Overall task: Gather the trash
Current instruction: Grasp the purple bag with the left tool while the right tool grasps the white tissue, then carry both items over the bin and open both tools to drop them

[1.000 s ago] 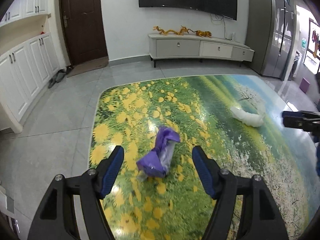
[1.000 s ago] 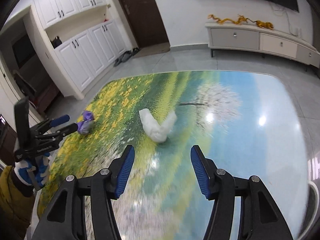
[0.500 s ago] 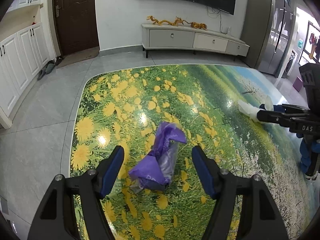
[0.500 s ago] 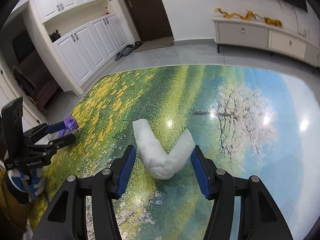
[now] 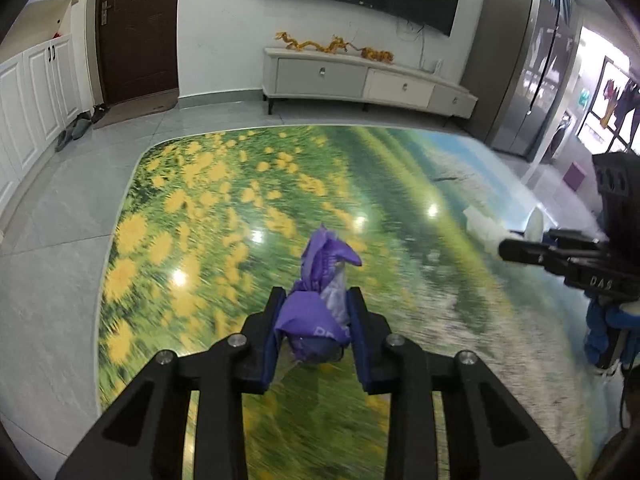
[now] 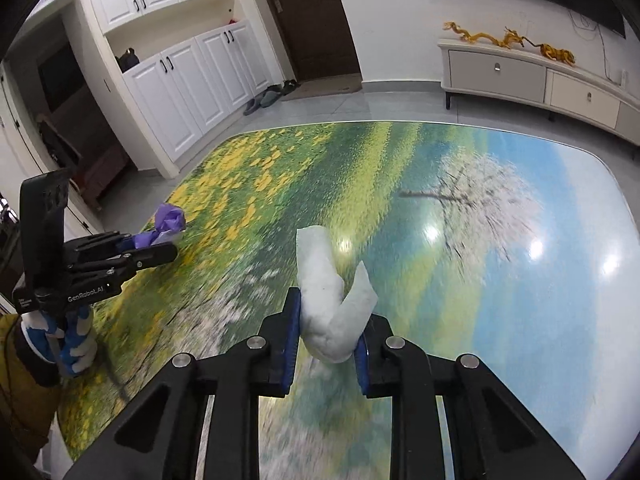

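Observation:
A crumpled purple plastic wrapper [image 5: 320, 300] sits between the blue pads of my left gripper [image 5: 316, 322], whose jaws are closing and press on its sides just above the flower-printed table [image 5: 208, 216]. A folded white tissue [image 6: 332, 304] is squeezed between the pads of my right gripper [image 6: 325, 334], jaws also closing. In the right wrist view the left gripper [image 6: 152, 248] appears at far left with the purple wrapper [image 6: 168, 224]. The right gripper [image 5: 508, 248] shows at the right edge of the left wrist view with the white tissue [image 5: 484, 228].
The glossy table [image 6: 520, 240] carries a meadow and blossom-tree print. Beyond it lie grey floor tiles, a low white TV cabinet [image 5: 368, 80], a dark door [image 5: 138, 28], white cupboards [image 6: 188, 80] and slippers [image 6: 264, 98]. A gloved hand [image 6: 72, 340] holds the left gripper.
Both grippers moved in over their items and their jaws closed from wide apart onto them: the left on the purple wrapper, the right on the white tissue.

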Action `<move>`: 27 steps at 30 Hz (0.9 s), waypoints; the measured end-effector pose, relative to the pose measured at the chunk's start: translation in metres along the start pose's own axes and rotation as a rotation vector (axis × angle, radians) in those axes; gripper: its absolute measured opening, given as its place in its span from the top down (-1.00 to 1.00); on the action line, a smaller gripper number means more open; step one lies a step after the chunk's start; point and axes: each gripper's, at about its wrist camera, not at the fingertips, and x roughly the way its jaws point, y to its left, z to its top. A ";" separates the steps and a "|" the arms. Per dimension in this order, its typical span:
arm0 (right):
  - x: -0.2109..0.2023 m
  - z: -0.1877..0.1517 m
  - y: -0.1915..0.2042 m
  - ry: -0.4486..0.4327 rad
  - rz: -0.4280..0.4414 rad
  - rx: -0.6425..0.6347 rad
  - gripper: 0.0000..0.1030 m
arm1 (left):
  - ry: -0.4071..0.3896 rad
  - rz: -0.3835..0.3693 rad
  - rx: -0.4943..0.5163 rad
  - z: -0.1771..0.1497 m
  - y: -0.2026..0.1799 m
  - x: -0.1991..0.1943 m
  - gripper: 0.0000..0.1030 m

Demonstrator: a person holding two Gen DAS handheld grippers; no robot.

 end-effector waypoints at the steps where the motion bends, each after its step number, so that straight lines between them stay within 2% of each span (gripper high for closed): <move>1: -0.009 -0.006 0.001 -0.007 0.001 0.007 0.55 | -0.008 -0.011 -0.002 -0.003 -0.007 -0.005 0.44; 9: -0.075 -0.054 0.004 -0.062 -0.004 0.063 0.55 | -0.068 -0.109 0.010 -0.035 -0.078 -0.052 0.44; 17: -0.142 -0.088 0.003 -0.150 -0.015 0.100 0.55 | -0.105 -0.155 0.010 -0.049 -0.133 -0.085 0.45; 27: -0.205 -0.115 -0.030 -0.258 -0.047 0.186 0.55 | -0.097 -0.204 0.048 -0.045 -0.198 -0.089 0.45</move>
